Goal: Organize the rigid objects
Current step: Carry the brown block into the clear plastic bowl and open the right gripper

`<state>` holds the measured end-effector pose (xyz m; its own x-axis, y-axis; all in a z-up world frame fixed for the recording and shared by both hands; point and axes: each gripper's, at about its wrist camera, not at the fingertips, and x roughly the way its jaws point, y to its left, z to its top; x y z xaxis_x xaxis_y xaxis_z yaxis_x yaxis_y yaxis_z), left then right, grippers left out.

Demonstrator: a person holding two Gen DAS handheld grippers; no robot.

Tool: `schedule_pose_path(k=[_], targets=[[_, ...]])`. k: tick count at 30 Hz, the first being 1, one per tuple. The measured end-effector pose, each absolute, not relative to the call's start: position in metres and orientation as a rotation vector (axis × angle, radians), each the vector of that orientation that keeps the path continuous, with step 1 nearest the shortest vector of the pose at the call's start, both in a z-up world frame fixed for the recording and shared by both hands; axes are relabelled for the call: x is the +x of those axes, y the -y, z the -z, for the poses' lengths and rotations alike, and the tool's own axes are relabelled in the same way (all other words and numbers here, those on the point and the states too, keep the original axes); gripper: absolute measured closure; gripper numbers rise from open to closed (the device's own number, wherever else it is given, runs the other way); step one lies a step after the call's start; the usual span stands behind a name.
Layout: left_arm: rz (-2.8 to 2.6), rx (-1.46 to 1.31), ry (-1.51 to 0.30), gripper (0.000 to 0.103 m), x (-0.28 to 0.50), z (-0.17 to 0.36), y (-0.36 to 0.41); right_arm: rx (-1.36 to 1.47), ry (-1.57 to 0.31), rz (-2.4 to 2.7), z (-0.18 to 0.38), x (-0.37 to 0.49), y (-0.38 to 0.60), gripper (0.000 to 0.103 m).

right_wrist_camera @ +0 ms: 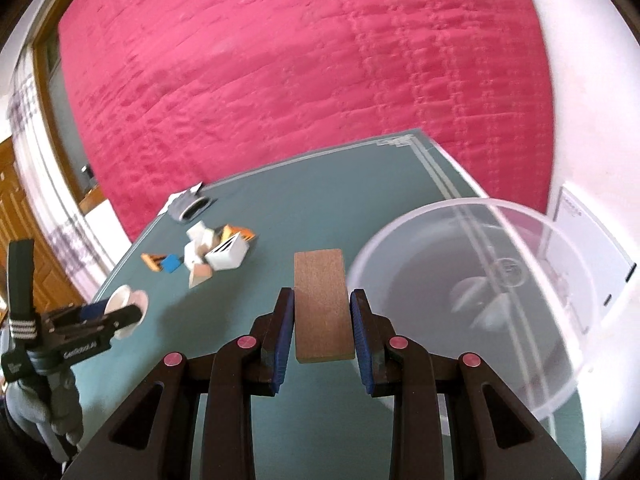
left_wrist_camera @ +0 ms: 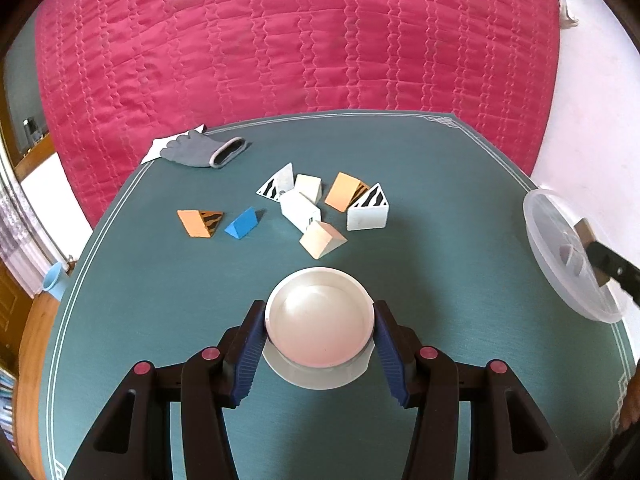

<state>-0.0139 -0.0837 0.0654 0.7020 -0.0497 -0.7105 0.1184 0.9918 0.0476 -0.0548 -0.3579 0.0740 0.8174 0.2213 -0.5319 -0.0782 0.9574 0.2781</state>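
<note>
Left gripper (left_wrist_camera: 320,330) clamped on white bowl (left_wrist_camera: 319,318); right gripper (right_wrist_camera: 323,332) clamped on wooden block (right_wrist_camera: 322,304) beside clear plastic container (right_wrist_camera: 480,300), green table (left_wrist_camera: 440,184).

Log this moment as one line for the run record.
left gripper: shut on white bowl | right gripper: shut on wooden block | clear tub: beside block

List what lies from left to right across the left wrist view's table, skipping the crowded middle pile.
Orange tiger-striped wedge block → blue wedge block → cream wedge block → white zebra-striped wedge block → clear plastic tub at the table's right edge.
</note>
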Motion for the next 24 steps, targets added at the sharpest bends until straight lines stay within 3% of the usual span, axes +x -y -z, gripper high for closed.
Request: schedule_pose_path(k=[24], targets=[[0.130,0.093,-0.773,0.048,-0.022,-0.071,0.104,0.343,-0.557,0.166,-0.070,-0.062,0.449,0.074]])
